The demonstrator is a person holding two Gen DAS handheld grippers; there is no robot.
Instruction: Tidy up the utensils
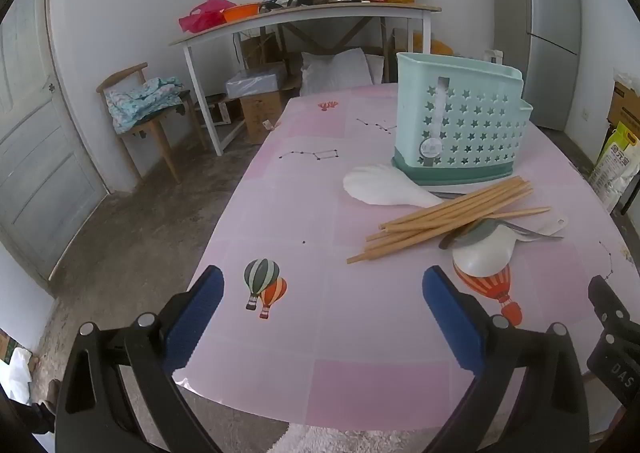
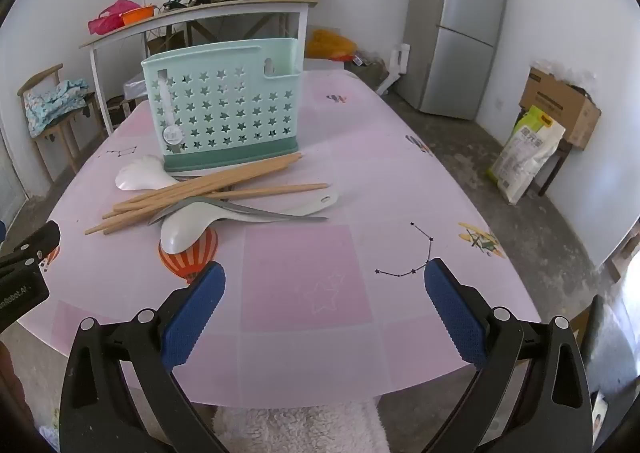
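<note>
Landmark for all positions: the mint-green plastic utensil caddy with star-shaped cut-outs and a darker green base (image 1: pixel 460 125) (image 2: pixel 224 113), standing upright on the pink patterned tablecloth (image 1: pixel 320 213) (image 2: pixel 304 277).

Left gripper (image 1: pixel 323 285): pitched downward toward the cloth, hovering over the near table edge, well short of the caddy. Blue ribbed pads (image 1: pixel 196 317) on black fingers spread wide, nothing between them. Only printed hot-air balloons on the cloth lie in the gap.

Right gripper (image 2: pixel 325 279): same downward pitch, also near the table edge, well apart from the caddy. Jaws spread fully, nothing pinched, bare cloth between the pads. A black part of the left gripper shows at the left margin of the right wrist view.

Utensils: all lie loose on the cloth just in front of the caddy base, none inside it as far as the views show.
- bundle of pale wooden chopsticks (image 1: pixel 448 217) (image 2: pixel 200 189), lying flat and fanned, far ends close to the caddy base
- white plastic rice paddle (image 1: pixel 384 187) (image 2: pixel 138 175), partly under the chopsticks, just beside the caddy's front corner
- white plastic spoon (image 1: pixel 484 253) (image 2: pixel 188 229), nearest the grippers, bowl over an orange balloon print
- grey metal spoon (image 1: pixel 520 231) (image 2: pixel 248 211), crossing the white spoon's handle

Neither gripper touches any utensil
</note>
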